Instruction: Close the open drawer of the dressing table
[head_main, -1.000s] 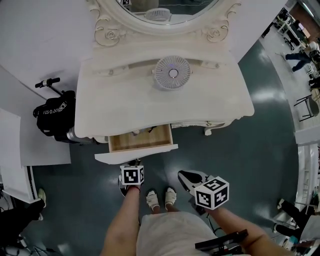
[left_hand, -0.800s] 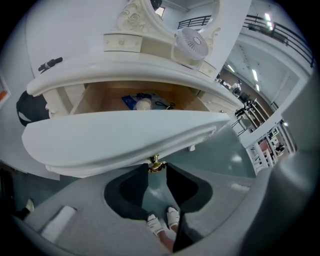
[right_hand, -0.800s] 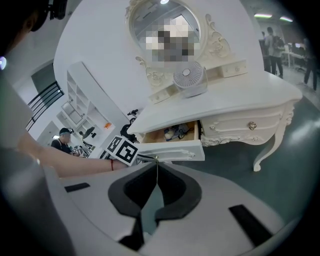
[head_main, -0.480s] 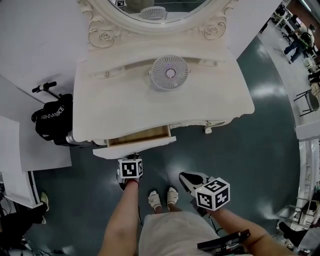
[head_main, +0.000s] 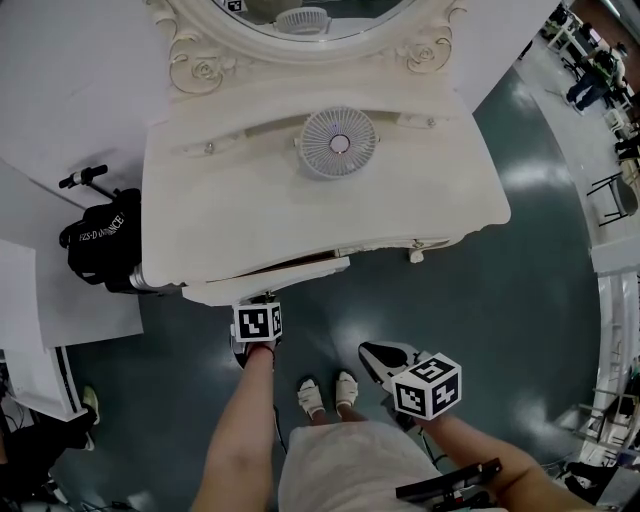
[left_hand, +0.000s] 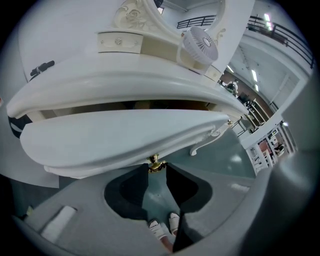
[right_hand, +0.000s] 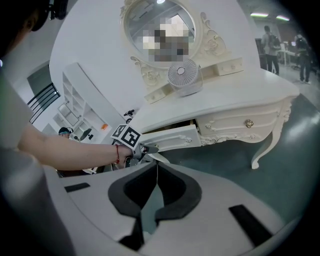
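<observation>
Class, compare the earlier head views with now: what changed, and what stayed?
The left gripper, closed on the knob, moved toward the dressing table, pushing the drawer in until only a slit remains open. The right gripper, shut and empty, and the fan kept their places.

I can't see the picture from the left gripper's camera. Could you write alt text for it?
The left gripper holds the small brass knob of a white drawer, nearly shut under the dressing table top. A small fan stands on the table.
</observation>
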